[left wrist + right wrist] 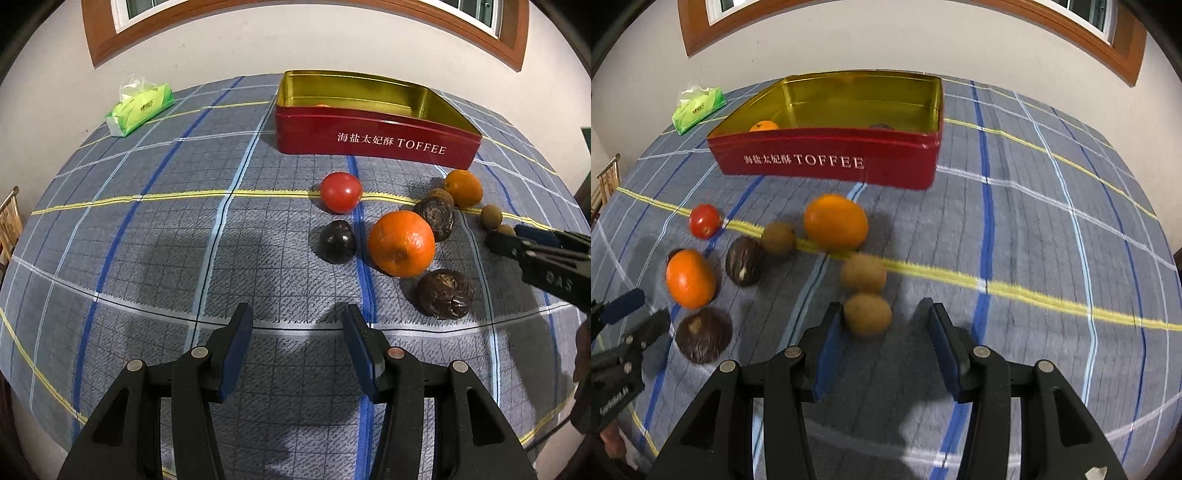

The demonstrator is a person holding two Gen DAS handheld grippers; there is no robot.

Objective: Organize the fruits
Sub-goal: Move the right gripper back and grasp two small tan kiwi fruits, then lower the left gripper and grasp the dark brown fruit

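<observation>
A: Nearest in the left wrist view is the left tool, its blue pads partly apart with only the checked cloth between them, so it holds nothing.

B: And the right tool?

A: Its pads also stand partly apart. A small brown fruit lies at the tips, against the left-hand pad and clear of the other, so nothing is gripped. That view is blurred.

B: What lies just past the left tool?

A: A wrinkled dark fruit to the right, then a large orange with a smooth dark fruit beside it on the left. Behind the orange sits a second wrinkled dark fruit, and a red tomato lies a little further back on the yellow stripe.

B: Anything further right?

A: A smaller orange fruit near the tin's front corner, and another small brown fruit close to where the right tool reaches in from the edge.

B: Where is the container?

A: A red toffee tin with a gold inside stands open behind all the loose fruit. From the right wrist view an orange fruit in the tin shows near its left end, and something dark peeks over the front wall further right; I cannot tell what.

B: And at the far side?

A: A green tissue pack lies at the far left of the cloth, well apart from the tin
</observation>
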